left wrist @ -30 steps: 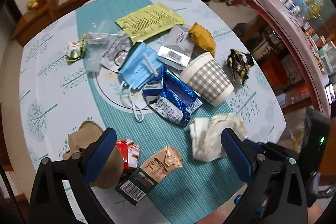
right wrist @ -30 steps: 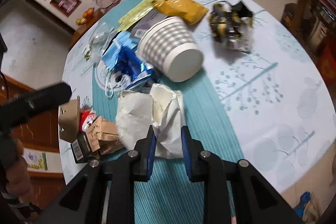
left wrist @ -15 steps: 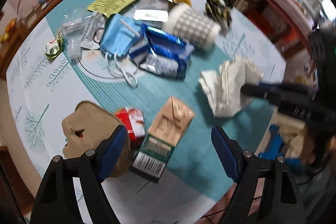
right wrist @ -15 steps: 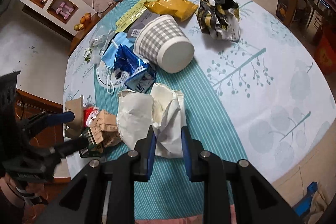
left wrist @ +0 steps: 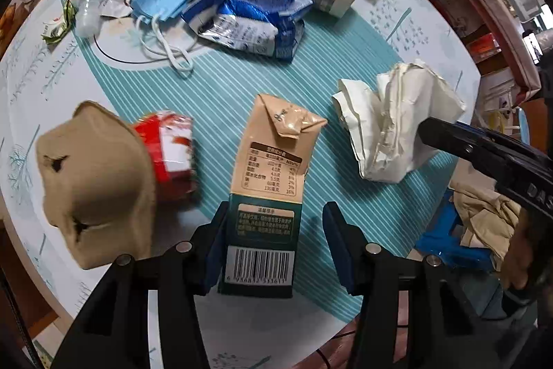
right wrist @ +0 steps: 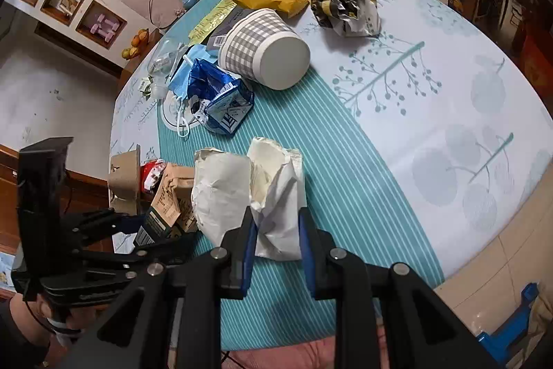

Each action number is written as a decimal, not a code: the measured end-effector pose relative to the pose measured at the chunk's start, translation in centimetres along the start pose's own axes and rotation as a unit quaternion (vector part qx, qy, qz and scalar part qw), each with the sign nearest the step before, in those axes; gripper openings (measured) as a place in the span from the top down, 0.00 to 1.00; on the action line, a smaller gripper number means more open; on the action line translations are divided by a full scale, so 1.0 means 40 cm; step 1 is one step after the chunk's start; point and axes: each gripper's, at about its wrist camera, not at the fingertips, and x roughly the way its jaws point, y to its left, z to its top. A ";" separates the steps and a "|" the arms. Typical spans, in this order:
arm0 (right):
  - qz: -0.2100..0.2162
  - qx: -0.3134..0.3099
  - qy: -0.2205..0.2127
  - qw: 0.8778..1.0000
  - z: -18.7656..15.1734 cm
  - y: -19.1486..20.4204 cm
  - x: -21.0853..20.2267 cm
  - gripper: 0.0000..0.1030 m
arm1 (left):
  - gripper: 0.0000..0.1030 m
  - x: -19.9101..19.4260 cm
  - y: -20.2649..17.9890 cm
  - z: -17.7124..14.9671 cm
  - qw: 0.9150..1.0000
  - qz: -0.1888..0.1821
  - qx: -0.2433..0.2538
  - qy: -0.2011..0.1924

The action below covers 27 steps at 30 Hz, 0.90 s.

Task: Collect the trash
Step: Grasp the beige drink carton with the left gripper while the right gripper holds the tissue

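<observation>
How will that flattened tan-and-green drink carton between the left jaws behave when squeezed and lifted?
The drink carton looks crushed flat with its top flap folded, so it is probably empty and light. Its creased panels may buckle rather than resist. The glossy print could make it slip. The left gripper, jaws just closing, shows a gap on one side.

The left gripper [left wrist: 274,241] points steeply down, its jaws just closing around a carton [left wrist: 268,199], not yet pinching it. The right gripper [right wrist: 278,244] clamps white paper [right wrist: 276,196].
</observation>
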 end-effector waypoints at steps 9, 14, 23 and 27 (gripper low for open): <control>-0.005 -0.017 -0.003 1.000 -0.021 -0.004 -0.024 0.78 | 0.68 0.003 -0.042 -0.005 0.998 0.028 -0.042 -0.033; -0.004 -0.059 0.000 0.998 -0.024 0.009 -0.052 0.78 | 0.68 -0.026 -0.085 -0.034 0.995 0.037 -0.070 -0.054; 0.016 -0.148 -0.014 0.989 -0.032 0.001 -0.163 0.78 | 0.68 -0.096 -0.214 -0.104 0.983 0.059 -0.142 -0.101; 0.031 -0.213 -0.002 0.977 -0.052 -0.020 -0.214 0.78 | 0.68 -0.131 -0.297 -0.161 0.967 0.074 -0.204 -0.136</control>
